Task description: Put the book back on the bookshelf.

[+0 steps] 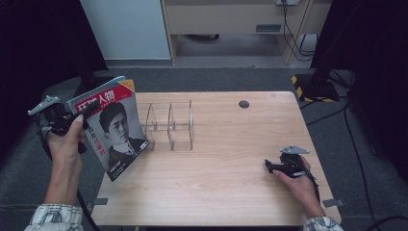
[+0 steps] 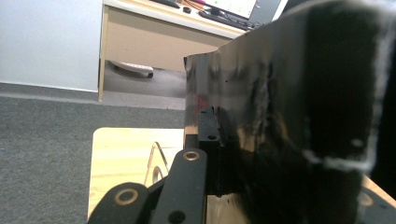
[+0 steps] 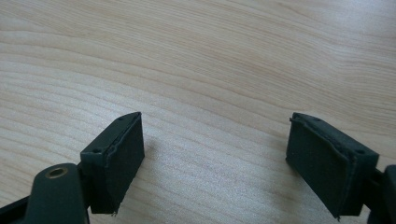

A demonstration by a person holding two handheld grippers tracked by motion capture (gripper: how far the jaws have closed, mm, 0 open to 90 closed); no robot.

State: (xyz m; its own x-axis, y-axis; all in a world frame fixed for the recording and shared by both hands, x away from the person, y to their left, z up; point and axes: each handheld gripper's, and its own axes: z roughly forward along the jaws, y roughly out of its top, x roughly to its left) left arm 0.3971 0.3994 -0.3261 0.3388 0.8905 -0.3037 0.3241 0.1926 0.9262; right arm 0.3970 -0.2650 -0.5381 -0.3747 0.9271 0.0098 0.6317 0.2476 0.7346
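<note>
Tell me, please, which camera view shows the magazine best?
The high view: the magazine shows whole, cover up, tilted off the table's left edge, clamped in the left gripper. The left gripper view has just its dark, glossy back, close up. The right gripper view looks at bare table.

Stood near the table's (image 1: 216,183) left end: a clear rack (image 1: 171,126). Lay beyond the table: grey carpet (image 1: 231,77), a desk (image 1: 231,19), cables (image 1: 296,43).

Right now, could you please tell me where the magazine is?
In the high view, the magazine is at the table's left edge, held tilted by the left gripper, just left of the clear plastic rack.
</note>
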